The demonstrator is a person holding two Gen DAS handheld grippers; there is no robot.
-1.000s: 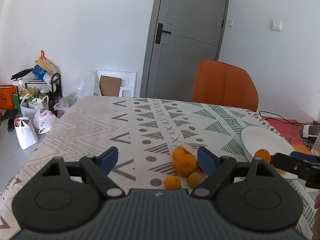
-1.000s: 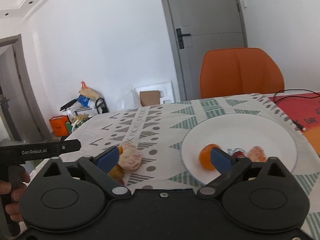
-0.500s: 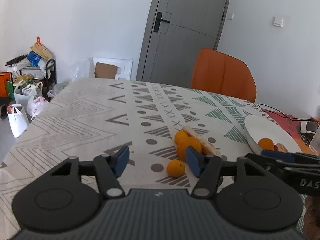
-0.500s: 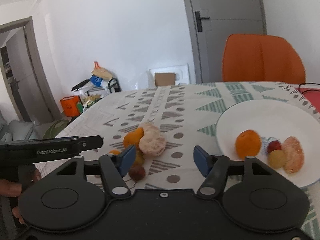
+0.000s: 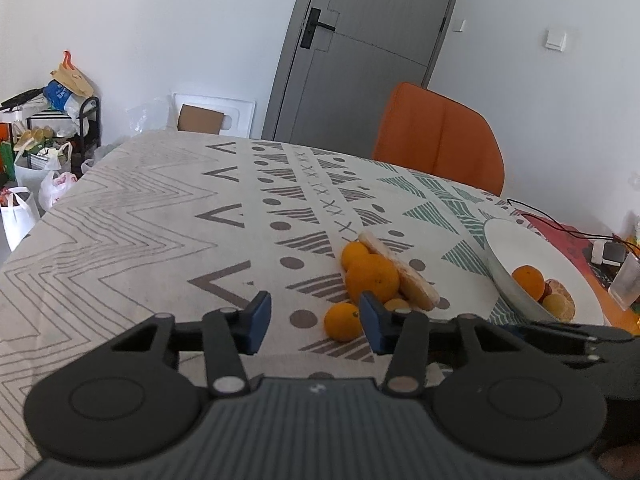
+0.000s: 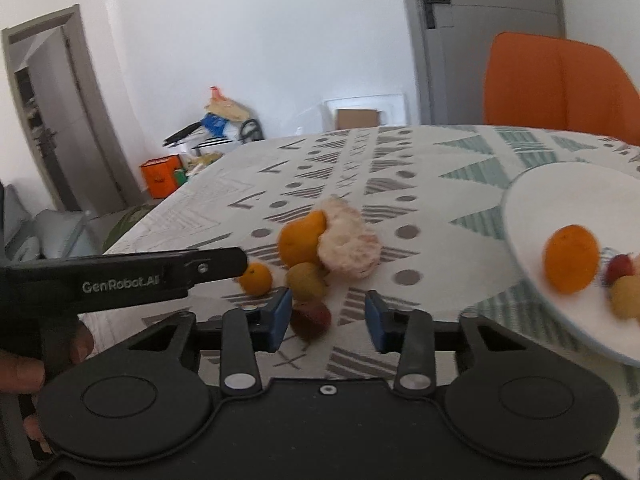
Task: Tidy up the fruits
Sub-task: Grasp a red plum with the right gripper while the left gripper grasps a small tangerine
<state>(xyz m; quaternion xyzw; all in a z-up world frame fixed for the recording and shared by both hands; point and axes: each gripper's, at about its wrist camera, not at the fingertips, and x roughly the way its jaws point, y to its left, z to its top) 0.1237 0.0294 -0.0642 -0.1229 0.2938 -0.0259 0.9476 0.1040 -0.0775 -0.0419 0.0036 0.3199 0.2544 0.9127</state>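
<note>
Now that the right gripper (image 6: 326,318) has been swung away from the white plate (image 6: 560,184), parted and empty, toward the fruit pile (image 6: 320,248) on the tablecloth, another pick is judged imminent, while the left gripper (image 5: 314,320) is held parted, empty, beside it.

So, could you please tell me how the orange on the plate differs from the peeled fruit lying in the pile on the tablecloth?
The orange sits on the white plate; the peeled fruit lies on the tablecloth. The orange has its smooth, bright skin; the peeled fruit is pale, pinkish and rough. The orange stands clear of the big orange in the pile; the peeled fruit leans against it. Both are roundish citrus.
</note>
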